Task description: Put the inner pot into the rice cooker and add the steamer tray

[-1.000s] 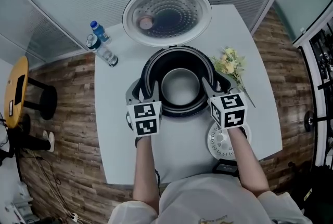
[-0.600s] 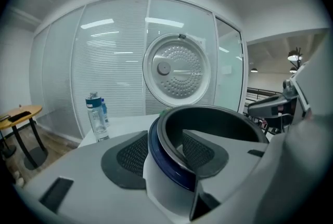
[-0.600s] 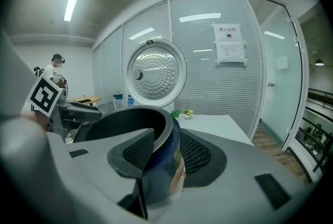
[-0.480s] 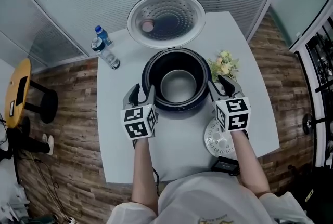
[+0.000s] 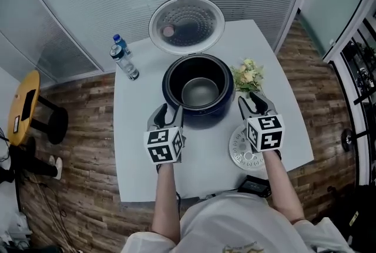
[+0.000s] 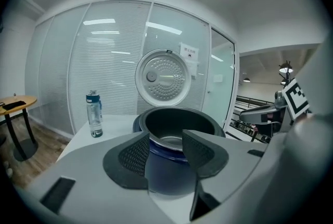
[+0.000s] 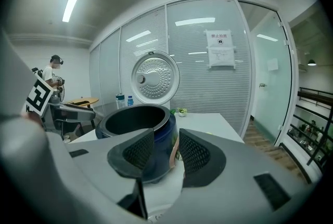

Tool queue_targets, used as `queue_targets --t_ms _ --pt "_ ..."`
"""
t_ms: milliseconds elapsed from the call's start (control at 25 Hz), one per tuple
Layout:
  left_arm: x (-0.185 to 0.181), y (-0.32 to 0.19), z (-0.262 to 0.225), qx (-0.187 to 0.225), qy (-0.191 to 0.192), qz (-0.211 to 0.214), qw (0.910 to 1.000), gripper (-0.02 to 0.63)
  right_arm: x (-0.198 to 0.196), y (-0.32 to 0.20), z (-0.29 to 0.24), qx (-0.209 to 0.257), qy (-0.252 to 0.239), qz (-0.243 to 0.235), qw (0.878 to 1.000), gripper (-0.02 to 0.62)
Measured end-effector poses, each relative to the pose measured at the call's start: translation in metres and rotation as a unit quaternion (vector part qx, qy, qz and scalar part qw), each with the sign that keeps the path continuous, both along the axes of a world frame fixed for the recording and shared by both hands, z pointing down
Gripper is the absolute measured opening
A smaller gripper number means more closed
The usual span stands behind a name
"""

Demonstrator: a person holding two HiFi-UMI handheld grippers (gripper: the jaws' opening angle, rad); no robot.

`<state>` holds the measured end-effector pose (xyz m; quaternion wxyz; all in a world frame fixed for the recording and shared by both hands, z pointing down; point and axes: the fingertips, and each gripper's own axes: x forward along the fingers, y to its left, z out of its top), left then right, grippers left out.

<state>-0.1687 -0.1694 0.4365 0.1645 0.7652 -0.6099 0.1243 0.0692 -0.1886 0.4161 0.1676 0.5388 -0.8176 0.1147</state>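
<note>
Nearest the camera, two bare forearms reach out over the white table (image 5: 141,152), each hand carrying a gripper with a marker cube. A small dark object (image 5: 254,186) sits at the table's near edge by the right arm. Left gripper (image 5: 168,115) hangs just short of the rice cooker (image 5: 202,117), at its front left; in its own view the left gripper (image 6: 165,137) has its jaws standing partly apart, pads bare, only the cooker's wall showing through the gap. Right gripper (image 5: 254,104) hangs at the cooker's front right, above the steamer tray (image 5: 238,149), a white perforated disc lying flat on the table just beside the cooker. From its own camera the right gripper (image 7: 166,134) is likewise partly open with nothing held, the blue cooker body visible beyond the gap. Inner pot (image 5: 200,92) is seated inside the cooker, metal bottom showing. A small bunch of flowers (image 5: 247,74) lies right of the cooker. A clear water bottle (image 5: 124,60) is at the table's far left. The lid (image 5: 186,24) is hinged open and upright at the back, perforated inner face toward the camera.
</note>
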Motion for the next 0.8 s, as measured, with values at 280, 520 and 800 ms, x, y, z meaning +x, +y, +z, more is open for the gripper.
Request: queue_targets --t_ms 280,520,800 --pt "0.018 0.038 -0.004 0.004 0.008 0.021 0.9997 0.199 0.021 0.043 0.000 -0.001 -0.007 0.025 1.000 0.158" --pt "0.036 0.060 -0.010 0.010 0.016 0.047 0.9987 0.199 0.042 0.072 -0.001 -0.004 -0.008 0.055 0.998 0.158" --pt "0.071 0.080 0.008 -0.011 0.024 0.085 0.9961 0.199 0.072 0.106 0.019 -0.027 -0.003 0.085 0.996 0.158"
